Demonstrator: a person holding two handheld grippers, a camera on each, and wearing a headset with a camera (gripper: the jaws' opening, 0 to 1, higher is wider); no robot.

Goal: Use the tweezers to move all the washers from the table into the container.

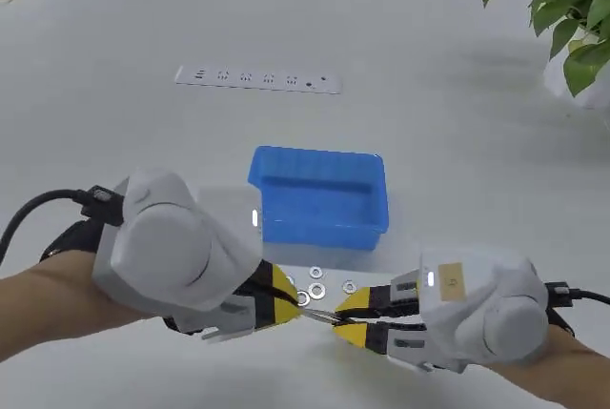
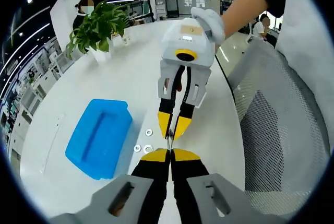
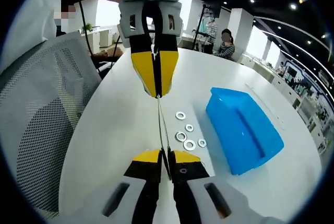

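Note:
Thin metal tweezers (image 1: 319, 315) span the gap between my two grippers, low over the white table. The left gripper (image 1: 291, 307) is shut on one end. The right gripper (image 1: 341, 319) is shut on the other end. In the right gripper view the tweezers (image 3: 161, 125) run from my shut right gripper (image 3: 165, 156) up to the left gripper (image 3: 157, 92). Several small steel washers (image 1: 317, 289) lie loose on the table just beyond the tweezers, washers (image 3: 189, 144) beside the blue container (image 3: 242, 130). The blue container (image 1: 319, 194) stands behind them, apparently with nothing in it.
A white power strip (image 1: 257, 78) lies farther back on the table. A potted plant (image 1: 572, 9) stands at the far right corner. A grey mesh chair (image 2: 271, 130) is at the table's near edge. People are in the room behind.

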